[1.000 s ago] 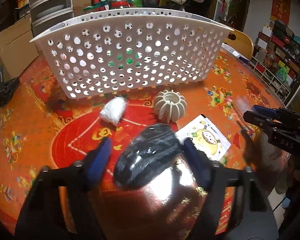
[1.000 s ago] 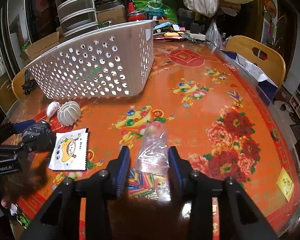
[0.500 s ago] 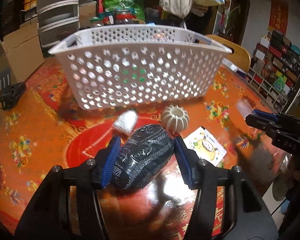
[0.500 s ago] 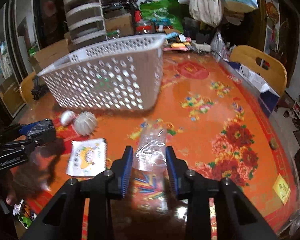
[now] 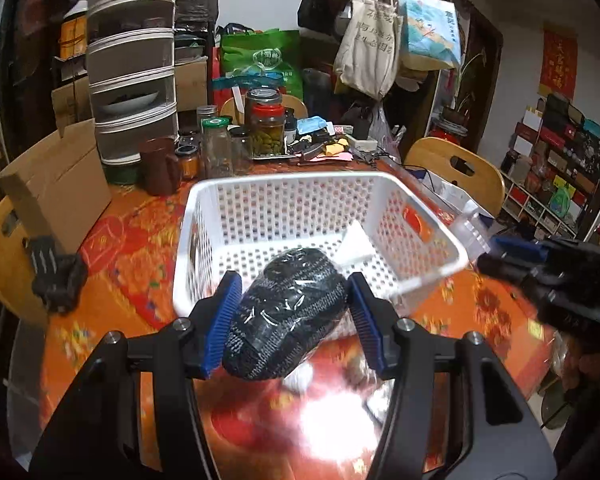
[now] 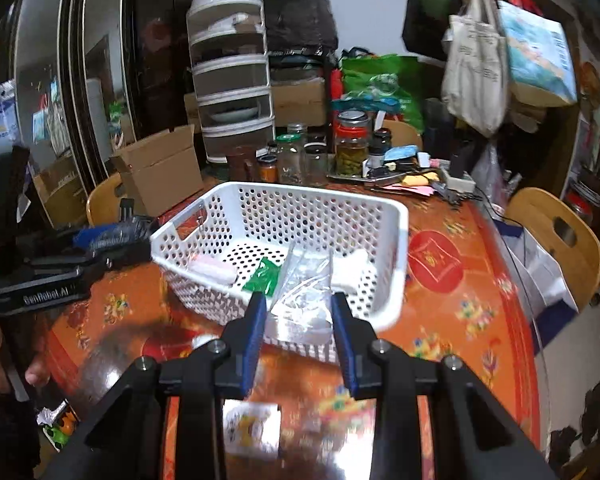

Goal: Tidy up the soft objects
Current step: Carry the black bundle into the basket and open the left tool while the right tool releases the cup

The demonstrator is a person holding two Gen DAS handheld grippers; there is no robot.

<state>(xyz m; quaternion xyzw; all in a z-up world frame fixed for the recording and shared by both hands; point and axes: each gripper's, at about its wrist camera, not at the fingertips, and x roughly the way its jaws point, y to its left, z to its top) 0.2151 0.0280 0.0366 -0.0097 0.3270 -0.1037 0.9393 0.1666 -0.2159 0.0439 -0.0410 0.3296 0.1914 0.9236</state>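
My left gripper (image 5: 294, 320) is shut on a black knitted bundle in clear wrap (image 5: 288, 312) and holds it in the air at the near rim of the white perforated basket (image 5: 228, 200). My right gripper (image 6: 298, 328) is shut on a clear plastic bag (image 6: 304, 300), held above the near edge of the same basket (image 6: 396, 248). The right gripper with its bag shows at the right of the left wrist view (image 5: 512, 256). The left gripper shows at the left of the right wrist view (image 6: 96, 244). Inside the basket lie a white packet (image 6: 352, 268), a green packet (image 6: 264, 276) and a pale pink item (image 6: 212, 270).
A cartoon-print packet (image 6: 252, 428) lies on the orange patterned table (image 6: 460, 312) below my right gripper. Glass jars (image 5: 266, 128), a cardboard box (image 5: 56, 184) and stacked drawers (image 5: 132, 80) stand behind the basket. A wooden chair (image 5: 460, 172) stands at the right. A black clamp (image 5: 56, 272) sits at the left.
Both grippers have risen from the table and moved toward the basket, each carrying its object. The basket is now seen from above, with its inside showing.
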